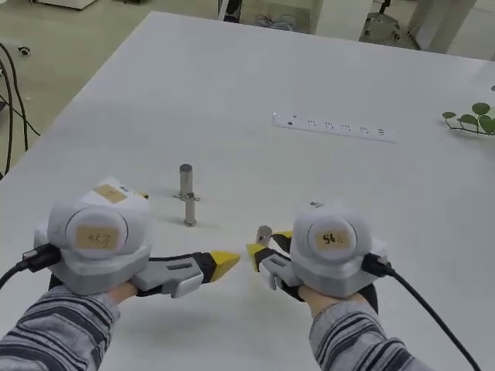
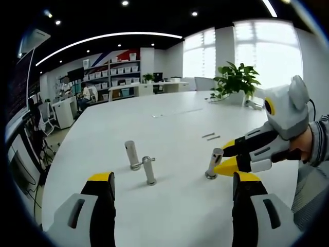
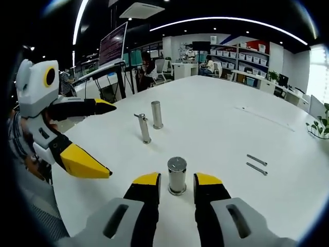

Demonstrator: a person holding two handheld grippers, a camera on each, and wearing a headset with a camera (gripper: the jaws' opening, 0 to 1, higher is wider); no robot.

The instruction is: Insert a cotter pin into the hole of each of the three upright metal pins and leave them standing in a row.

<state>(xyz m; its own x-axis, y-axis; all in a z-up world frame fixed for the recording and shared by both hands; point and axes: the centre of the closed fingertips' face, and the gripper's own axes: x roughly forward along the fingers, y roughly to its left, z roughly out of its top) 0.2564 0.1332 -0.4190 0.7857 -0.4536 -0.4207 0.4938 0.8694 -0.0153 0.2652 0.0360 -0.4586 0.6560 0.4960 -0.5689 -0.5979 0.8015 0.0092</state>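
Standing between the jaws of the right gripper (image 3: 177,181) is the nearest pin (image 3: 177,174), one of three upright metal pins. The jaws are narrowly spread, one on each side of it with a thin gap on both sides, so they are not pinching it. This pin is a short, polished steel cylinder with a flat round top.

Ahead and to the left of these jaws stands the middle pin (image 3: 145,129), slimmer, with one cotter pin (image 3: 139,117) through its top as a small crossbar. Just beyond it stands the far pin (image 3: 157,114), bare.

Two loose cotter pins (image 3: 256,160) lie flat, side by side, ahead and to the right of the right gripper: thin grey metal rods.

The left gripper (image 2: 174,180) has its jaws spread wide and holds nothing. Its yellow wedge-shaped tips point toward the right gripper.

All items rest on a smooth white table (image 1: 232,93). One white power strip (image 1: 332,127) lies far ahead, and a green plant (image 1: 473,120) sits beyond it to the right.
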